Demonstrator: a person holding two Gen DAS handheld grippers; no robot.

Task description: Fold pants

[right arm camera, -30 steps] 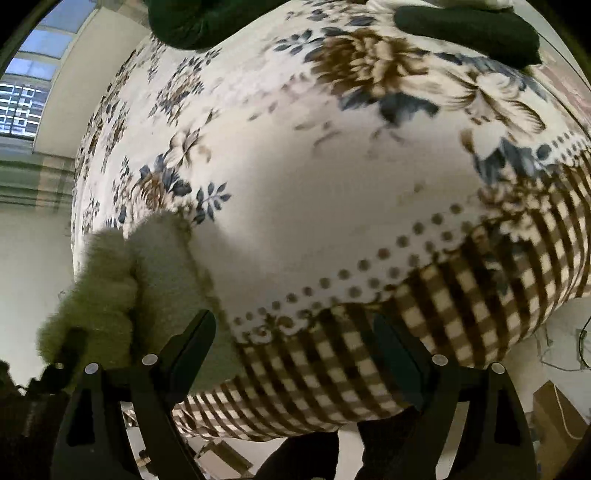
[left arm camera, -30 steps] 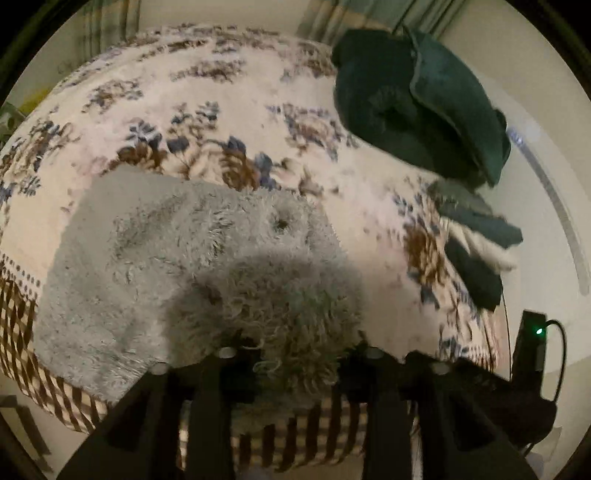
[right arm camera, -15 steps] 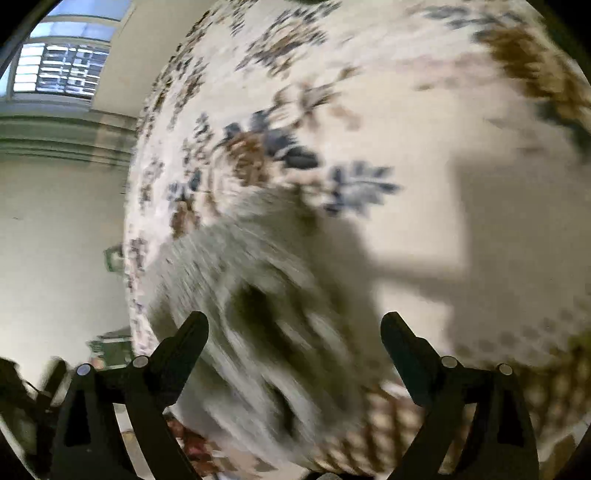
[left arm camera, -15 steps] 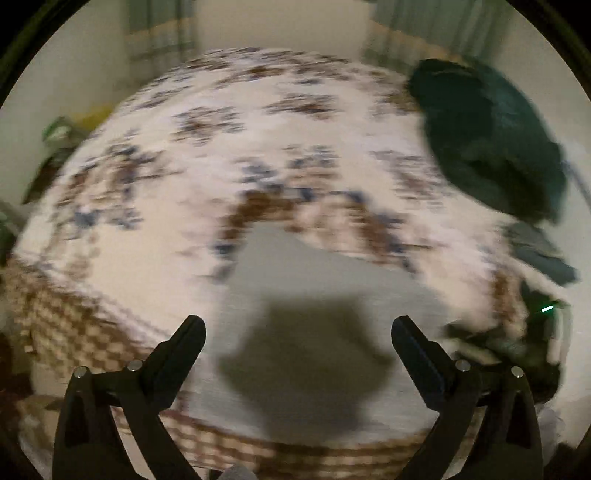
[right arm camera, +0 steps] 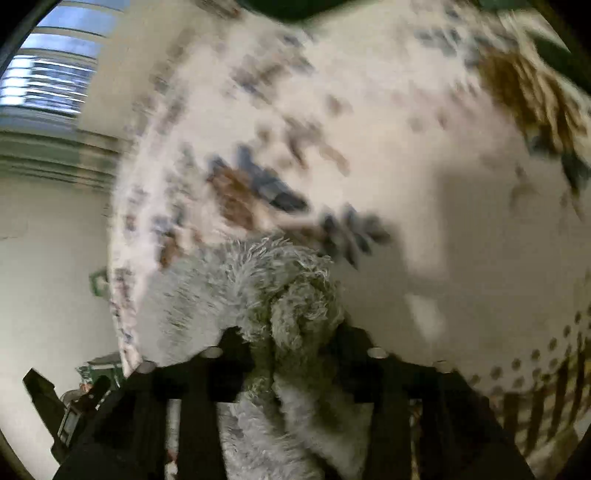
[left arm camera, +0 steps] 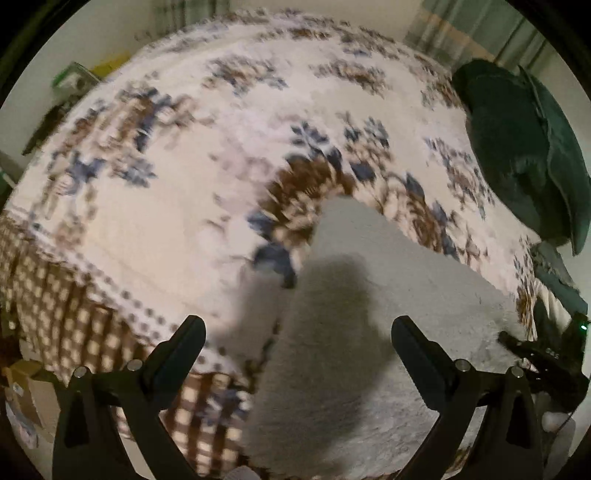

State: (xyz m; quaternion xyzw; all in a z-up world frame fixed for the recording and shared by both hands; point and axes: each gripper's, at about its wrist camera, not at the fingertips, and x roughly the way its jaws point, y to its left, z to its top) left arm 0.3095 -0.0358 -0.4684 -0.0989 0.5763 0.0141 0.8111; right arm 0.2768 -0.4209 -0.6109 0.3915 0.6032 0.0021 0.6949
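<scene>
1. Grey fleece, shaggy pile: the pants (left arm camera: 376, 321) are lying spread near the front edge of the bed, running off toward the right of the left wrist view, and a dark shadow is falling across their middle.
2. Right gripper (right arm camera: 291, 354): its jaws are clenching a bunched fold of the pants (right arm camera: 295, 314), and the fluffy cloth is bulging up between the fingers and trailing down below them.
3. Left gripper (left arm camera: 295, 336): its jaws are standing wide apart and gripping nothing, and it is hovering over the pants near the bed's front edge.
4. Bedspread (left arm camera: 192, 199): cream ground, printed with blue and brown flowers; a dotted line and a brown checked border (left arm camera: 66, 302) are running along the front hem. Much of the print is showing blurred in both views.
5. Dark green garment pile (left arm camera: 517, 155): it is sitting at the far right side of the bed, well apart from the pants. Smaller dark folded pieces (left arm camera: 554, 273) are lying just below it.
6. Cardboard box (left arm camera: 26, 391): it is sitting low at the left, beside the bed; its contents cannot be told.
7. Room: pale walls, green-striped curtains (left arm camera: 476, 33) are hanging behind the bed, and a window (right arm camera: 48, 81) is showing daylight at the upper left of the right wrist view.
</scene>
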